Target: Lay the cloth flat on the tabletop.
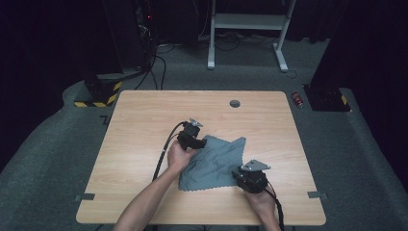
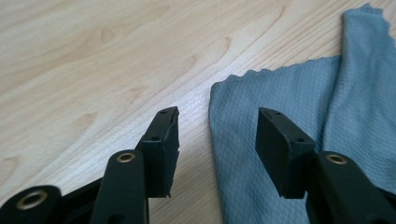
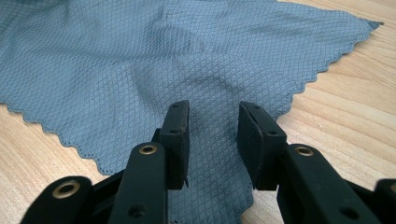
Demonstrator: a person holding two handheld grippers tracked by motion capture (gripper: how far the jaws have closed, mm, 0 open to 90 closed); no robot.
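A grey-blue cloth [image 1: 214, 161] with a zigzag edge lies rumpled on the wooden table [image 1: 144, 120], right of centre. My left gripper [image 1: 202, 143] sits at the cloth's upper left edge. In the left gripper view it [image 2: 218, 116] is open, one jaw over bare wood [image 2: 93, 60] and the other over the cloth [image 2: 355, 84]. My right gripper [image 1: 238, 174] rests at the cloth's near right corner. In the right gripper view it [image 3: 215, 107] is open, with the cloth [image 3: 140, 60] lying flat under and between the jaws.
A round cable hole [image 1: 235, 103] sits near the table's far edge. Small tape pieces mark the left [image 1: 84, 197] and right [image 1: 317, 195] front edges. On the floor are a red can [image 1: 298, 99], a yellow-black striped base [image 1: 98, 94] and a white desk frame [image 1: 248, 21].
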